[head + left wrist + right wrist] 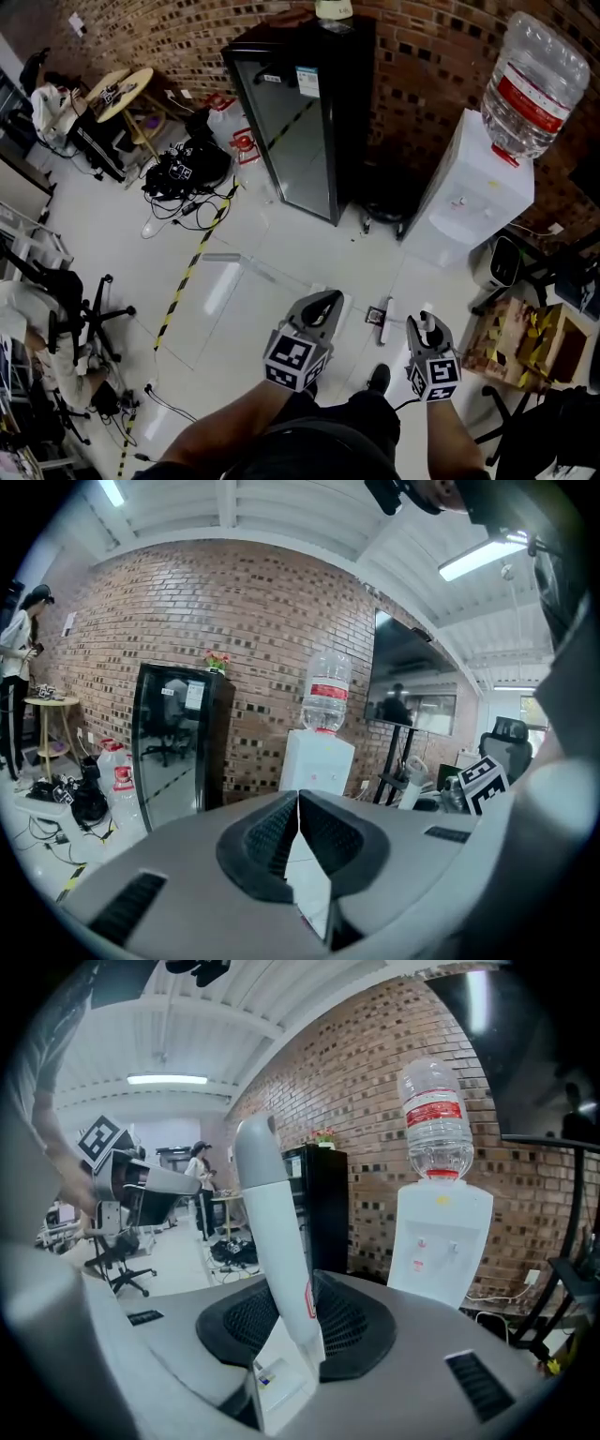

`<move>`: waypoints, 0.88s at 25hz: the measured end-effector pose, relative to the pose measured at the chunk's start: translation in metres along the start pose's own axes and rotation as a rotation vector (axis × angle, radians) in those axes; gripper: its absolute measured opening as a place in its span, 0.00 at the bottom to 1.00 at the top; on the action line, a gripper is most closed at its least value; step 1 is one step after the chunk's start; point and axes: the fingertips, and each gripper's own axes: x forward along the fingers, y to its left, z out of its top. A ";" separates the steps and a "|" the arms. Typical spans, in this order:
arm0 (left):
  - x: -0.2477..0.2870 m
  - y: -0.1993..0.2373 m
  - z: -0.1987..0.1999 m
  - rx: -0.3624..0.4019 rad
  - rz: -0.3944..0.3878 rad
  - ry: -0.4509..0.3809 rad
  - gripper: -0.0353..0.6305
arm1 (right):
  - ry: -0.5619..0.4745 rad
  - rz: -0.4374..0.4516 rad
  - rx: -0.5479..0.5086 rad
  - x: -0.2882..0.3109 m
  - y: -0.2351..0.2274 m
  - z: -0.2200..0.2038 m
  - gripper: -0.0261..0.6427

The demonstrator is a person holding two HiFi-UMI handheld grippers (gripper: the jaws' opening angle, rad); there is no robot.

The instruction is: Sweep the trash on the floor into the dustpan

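Observation:
My right gripper [427,328] [295,1309] is shut on a white round handle [272,1232], which rises steeply up from between its pads; its lower end is hidden. My left gripper [323,305] [298,799] is held beside it at waist height, its fingertips touching and nothing visibly held. On the white floor just ahead of the grippers lie a small dark piece [375,315] and a white elongated piece [387,321]; I cannot tell what they are. No dustpan is plainly recognisable in any view.
A black glass-door cabinet [300,122] and a white water dispenser [473,197] stand against the brick wall ahead. A cardboard box [525,337] is at the right, cables and bags [183,169] at the far left, an office chair [80,309] at the left. Yellow-black tape [187,272] crosses the floor.

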 end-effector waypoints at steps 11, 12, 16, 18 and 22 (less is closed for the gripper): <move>-0.051 0.053 -0.015 0.002 -0.040 0.002 0.08 | -0.014 -0.035 0.080 0.035 0.098 0.010 0.23; -0.053 0.057 -0.015 0.003 -0.039 0.000 0.08 | -0.024 -0.039 0.093 0.040 0.103 0.013 0.23; -0.062 0.073 -0.014 0.008 -0.027 -0.008 0.08 | -0.061 -0.026 0.145 0.060 0.123 0.029 0.23; -0.067 0.079 -0.013 0.002 -0.027 -0.010 0.08 | -0.071 -0.010 0.149 0.068 0.134 0.037 0.23; -0.079 0.087 -0.012 -0.002 -0.029 -0.016 0.08 | -0.078 -0.021 0.152 0.069 0.144 0.047 0.22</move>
